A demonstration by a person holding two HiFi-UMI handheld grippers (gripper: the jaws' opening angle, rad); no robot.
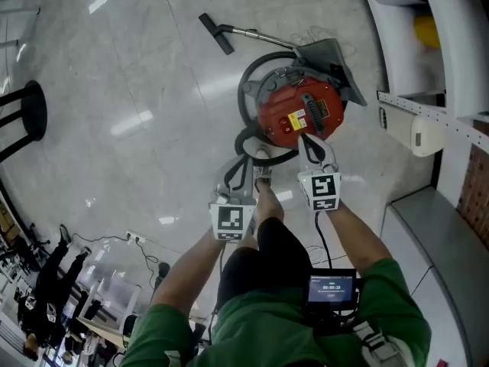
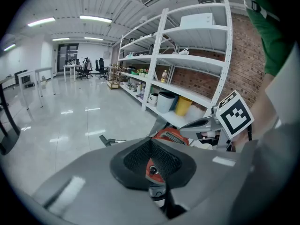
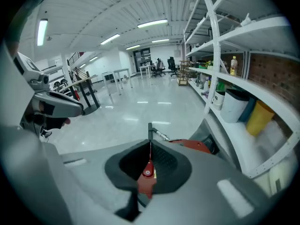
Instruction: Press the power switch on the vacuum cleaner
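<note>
Head view looks steeply down; gripper views face the vacuum cleaner (image 1: 299, 113).

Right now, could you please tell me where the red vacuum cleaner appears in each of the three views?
Head view: the vacuum cleaner sits upper centre, on the floor.
Left gripper view: it is low, just right of centre, beyond the jaws.
Right gripper view: it is low, right of centre.
Shared landmark: its black floor nozzle.
</note>
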